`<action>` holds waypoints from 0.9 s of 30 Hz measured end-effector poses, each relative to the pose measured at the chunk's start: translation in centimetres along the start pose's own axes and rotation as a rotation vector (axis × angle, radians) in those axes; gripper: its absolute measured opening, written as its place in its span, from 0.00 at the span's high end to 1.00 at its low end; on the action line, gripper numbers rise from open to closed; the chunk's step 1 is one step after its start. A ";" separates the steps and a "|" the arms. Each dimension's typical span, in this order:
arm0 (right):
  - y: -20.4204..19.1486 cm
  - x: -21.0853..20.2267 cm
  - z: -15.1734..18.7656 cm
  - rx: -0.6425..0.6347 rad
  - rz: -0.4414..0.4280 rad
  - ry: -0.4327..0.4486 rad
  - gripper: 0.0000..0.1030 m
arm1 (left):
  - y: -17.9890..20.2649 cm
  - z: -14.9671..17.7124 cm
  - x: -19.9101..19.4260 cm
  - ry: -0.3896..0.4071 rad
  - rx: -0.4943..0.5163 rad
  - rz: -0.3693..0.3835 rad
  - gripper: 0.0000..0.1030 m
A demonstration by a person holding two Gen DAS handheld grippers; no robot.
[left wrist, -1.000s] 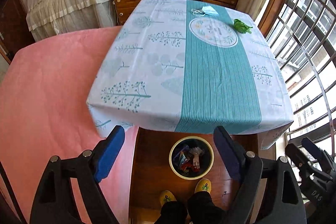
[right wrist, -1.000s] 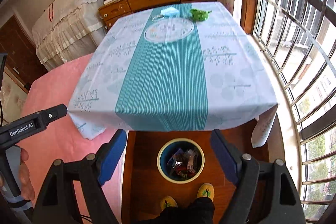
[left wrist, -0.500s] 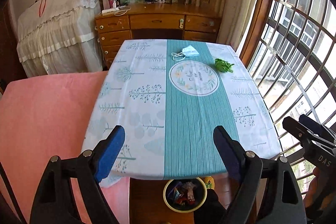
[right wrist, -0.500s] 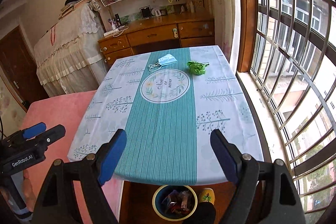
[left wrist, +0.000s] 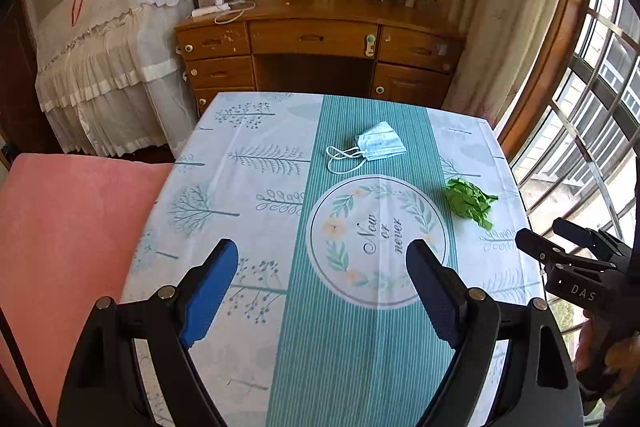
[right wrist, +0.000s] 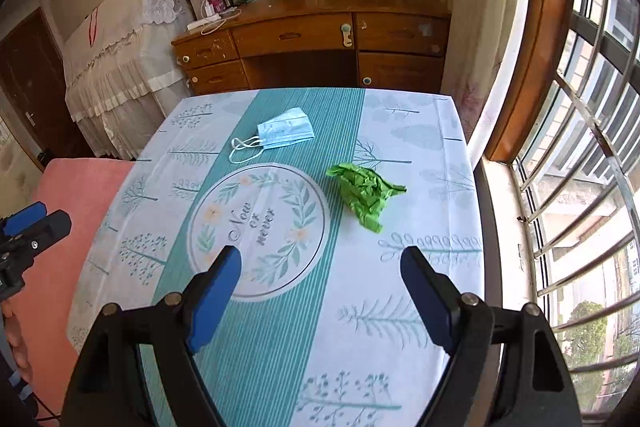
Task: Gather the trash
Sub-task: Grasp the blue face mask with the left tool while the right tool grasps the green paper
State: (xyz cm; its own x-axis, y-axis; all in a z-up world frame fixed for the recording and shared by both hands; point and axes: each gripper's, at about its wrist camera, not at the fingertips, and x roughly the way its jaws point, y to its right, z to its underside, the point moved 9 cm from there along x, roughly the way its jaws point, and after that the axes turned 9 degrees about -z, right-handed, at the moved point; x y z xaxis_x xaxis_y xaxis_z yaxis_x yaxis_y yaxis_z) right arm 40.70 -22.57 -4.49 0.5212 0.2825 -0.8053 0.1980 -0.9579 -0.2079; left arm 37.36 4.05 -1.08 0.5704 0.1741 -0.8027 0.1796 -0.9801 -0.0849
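Observation:
A crumpled green paper [left wrist: 469, 201] [right wrist: 366, 192] lies on the right half of the table. A folded blue face mask [left wrist: 379, 147] [right wrist: 285, 129] with white loops rests on the teal stripe near the far edge. My left gripper [left wrist: 322, 265] hovers open over the near middle of the table, nothing between its fingers. My right gripper [right wrist: 322, 267] is open too, held above the table, with the green paper just ahead of it. The trash bin is out of sight.
The table [left wrist: 248, 211] wears a pale tablecloth with a teal stripe. A pink bed [left wrist: 60, 239] lies at the left, a wooden desk [left wrist: 316, 43] behind, a barred window [right wrist: 580, 147] at the right.
Both grippers have travelled forward from above the bin at the table's near edge to over the tabletop. The bin and the person's feet have dropped out of view; mask and paper appear closer.

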 end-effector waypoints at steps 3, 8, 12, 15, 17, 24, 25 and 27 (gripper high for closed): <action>2.6 4.6 -2.2 -0.043 0.008 -0.050 0.20 | 1.6 -2.4 4.5 -0.030 -0.030 -0.004 0.18; 5.8 10.9 -3.5 -0.088 0.010 -0.135 0.22 | 4.1 -5.3 10.7 -0.076 -0.009 -0.010 0.18; 6.4 13.9 -2.6 -0.104 -0.065 -0.217 0.43 | 6.5 -6.7 14.8 -0.116 0.071 -0.003 0.18; 6.1 14.8 -2.3 -0.083 -0.152 -0.231 0.54 | 8.1 -7.5 17.9 -0.155 0.143 0.009 0.18; 5.8 14.9 -2.5 -0.097 -0.176 -0.220 0.64 | 9.2 -8.3 19.7 -0.165 0.181 0.019 0.18; 7.5 16.0 -5.1 0.016 -0.199 -0.158 0.66 | 12.0 -10.8 25.1 -0.162 0.238 0.041 0.18; 7.6 16.1 -5.2 0.027 -0.206 -0.152 0.66 | 12.4 -11.0 25.7 -0.166 0.239 0.052 0.18; 7.4 16.4 -5.5 0.025 -0.207 -0.141 0.66 | 13.2 -11.0 26.9 -0.181 0.255 0.071 0.18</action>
State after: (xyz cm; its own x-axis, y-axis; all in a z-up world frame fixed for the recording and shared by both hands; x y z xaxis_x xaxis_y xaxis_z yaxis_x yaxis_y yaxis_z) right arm 55.30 -24.79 -16.16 0.3498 0.4648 -0.8134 0.2674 -0.8817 -0.3888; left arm 63.88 -3.16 -17.37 0.4182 0.1067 -0.9021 -0.0749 -0.9856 -0.1513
